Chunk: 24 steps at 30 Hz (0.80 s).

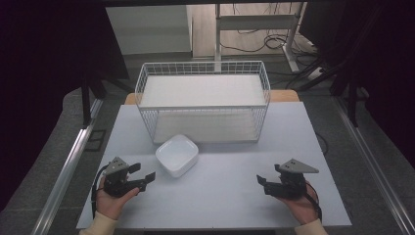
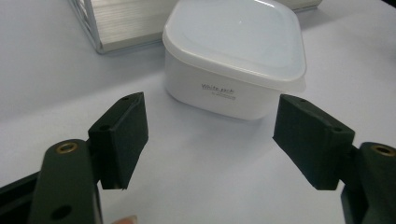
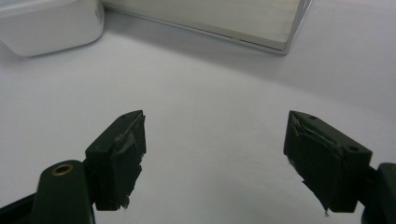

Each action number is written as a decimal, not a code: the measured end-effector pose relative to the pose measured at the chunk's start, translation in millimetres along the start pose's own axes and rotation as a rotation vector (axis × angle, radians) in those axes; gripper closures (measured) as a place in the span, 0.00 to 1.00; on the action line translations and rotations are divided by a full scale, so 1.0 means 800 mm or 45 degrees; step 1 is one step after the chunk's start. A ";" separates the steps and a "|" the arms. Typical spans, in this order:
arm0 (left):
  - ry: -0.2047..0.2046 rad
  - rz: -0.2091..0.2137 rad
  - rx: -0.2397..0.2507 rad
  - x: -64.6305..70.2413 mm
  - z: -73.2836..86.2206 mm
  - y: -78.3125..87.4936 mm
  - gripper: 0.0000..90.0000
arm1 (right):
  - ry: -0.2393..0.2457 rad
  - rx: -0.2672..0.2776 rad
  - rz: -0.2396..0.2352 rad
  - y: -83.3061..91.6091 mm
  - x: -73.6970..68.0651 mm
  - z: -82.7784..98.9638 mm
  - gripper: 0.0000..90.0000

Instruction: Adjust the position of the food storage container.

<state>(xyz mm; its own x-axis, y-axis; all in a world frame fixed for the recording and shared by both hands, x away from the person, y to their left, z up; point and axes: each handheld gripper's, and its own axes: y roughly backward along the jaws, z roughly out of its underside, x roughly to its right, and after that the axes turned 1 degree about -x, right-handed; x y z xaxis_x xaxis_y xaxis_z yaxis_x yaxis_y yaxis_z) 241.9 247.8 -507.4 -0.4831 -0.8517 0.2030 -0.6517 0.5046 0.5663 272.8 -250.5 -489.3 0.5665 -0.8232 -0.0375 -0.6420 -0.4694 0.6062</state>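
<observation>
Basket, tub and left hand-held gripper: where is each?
Basket [image 1: 203, 68], high view, far rim.
Tub [image 2: 233, 32], left gripper view, lid centre.
Left hand-held gripper [image 1: 144, 175], high view, between its fingertips.

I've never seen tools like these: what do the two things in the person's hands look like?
Each is a black hand-held two-jaw gripper: left gripper, right gripper. Both carry a grey three-cornered top plate and blocky black pads with brass-coloured rivets. A black cable trails from each. The person's sleeves are cream.

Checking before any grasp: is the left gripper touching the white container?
Apart. The left gripper view shows bare table between the open left gripper and the white container.
</observation>
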 end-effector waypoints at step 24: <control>-0.047 0.022 0.010 0.003 -0.006 0.010 0.31 | 0.010 -0.038 0.000 -0.003 -0.008 -0.001 0.24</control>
<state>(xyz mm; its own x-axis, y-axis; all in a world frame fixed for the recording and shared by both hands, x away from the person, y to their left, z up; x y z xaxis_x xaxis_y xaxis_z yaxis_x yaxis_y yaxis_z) 238.0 249.3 -498.7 -0.5152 -0.8373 0.1830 -0.6475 0.5201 0.5570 270.8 -243.7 -490.3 0.5706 -0.8207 -0.0313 -0.6264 -0.4595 0.6297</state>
